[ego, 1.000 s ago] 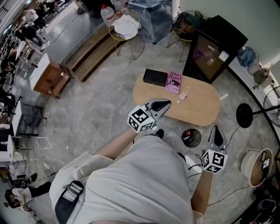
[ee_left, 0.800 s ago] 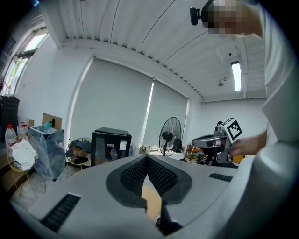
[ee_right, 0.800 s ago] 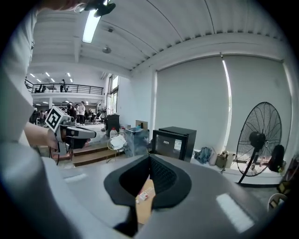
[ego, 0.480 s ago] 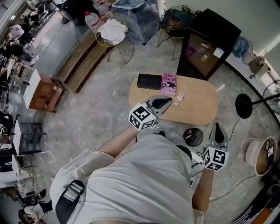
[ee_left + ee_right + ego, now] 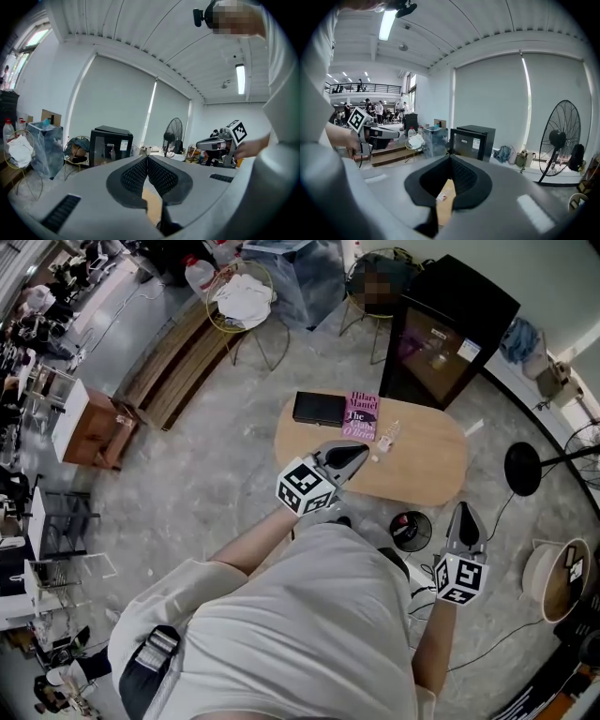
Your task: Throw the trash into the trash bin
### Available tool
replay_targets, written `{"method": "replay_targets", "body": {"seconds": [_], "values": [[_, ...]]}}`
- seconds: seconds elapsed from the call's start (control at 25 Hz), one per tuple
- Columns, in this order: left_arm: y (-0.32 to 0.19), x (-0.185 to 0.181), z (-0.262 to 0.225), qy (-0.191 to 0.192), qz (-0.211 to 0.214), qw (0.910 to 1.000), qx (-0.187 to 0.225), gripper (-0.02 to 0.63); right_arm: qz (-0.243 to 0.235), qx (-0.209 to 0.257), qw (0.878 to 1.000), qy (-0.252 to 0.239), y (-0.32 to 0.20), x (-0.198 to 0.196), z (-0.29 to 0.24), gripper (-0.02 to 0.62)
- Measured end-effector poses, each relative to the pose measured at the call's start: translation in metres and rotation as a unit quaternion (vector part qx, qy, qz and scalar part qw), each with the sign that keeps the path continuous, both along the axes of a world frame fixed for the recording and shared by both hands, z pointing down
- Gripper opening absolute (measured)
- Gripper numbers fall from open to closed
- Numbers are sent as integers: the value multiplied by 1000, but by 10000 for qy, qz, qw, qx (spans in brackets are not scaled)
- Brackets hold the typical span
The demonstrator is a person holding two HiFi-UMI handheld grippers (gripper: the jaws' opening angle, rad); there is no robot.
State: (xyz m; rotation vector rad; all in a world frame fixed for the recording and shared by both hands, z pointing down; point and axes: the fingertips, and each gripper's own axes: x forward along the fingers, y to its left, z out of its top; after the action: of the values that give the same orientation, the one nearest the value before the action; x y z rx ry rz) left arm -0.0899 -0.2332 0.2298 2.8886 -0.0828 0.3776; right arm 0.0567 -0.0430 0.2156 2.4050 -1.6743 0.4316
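Observation:
Small bits of trash lie on the oval wooden table, beside a pink book and a black box. A round black trash bin stands on the floor at the table's near edge. My left gripper is shut and empty, its tip over the table's near-left rim, short of the trash. My right gripper is shut and empty, held over the floor just right of the bin. In the left gripper view the left gripper's pads meet. In the right gripper view the right gripper's tips touch, and a wrapper shows below them.
A black glass-door cabinet stands behind the table. A fan's round base and a pale round basket are at the right, with cables on the floor. A wire chair and a wooden bench are at the far left.
Both grippers have edged slightly forward towards the table, and the head view has shifted a little. Both stay shut and empty.

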Motion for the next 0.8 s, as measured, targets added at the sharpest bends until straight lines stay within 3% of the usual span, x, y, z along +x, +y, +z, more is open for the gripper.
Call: {"method": "replay_targets", "body": {"seconds": [0.2,0.68,0.8], "values": [[15,2,-3,26,-184,9998,-38,6,-95,22,9999,-141,13,7,2,11],[41,15,12,-179,-143,9997,-75,8,-265,-111,9993,-257,28,17,14,11],[41,17,20,-320,-141,9993,-125,63,-244,-146,9992,-294,28,19,17,11]]}}
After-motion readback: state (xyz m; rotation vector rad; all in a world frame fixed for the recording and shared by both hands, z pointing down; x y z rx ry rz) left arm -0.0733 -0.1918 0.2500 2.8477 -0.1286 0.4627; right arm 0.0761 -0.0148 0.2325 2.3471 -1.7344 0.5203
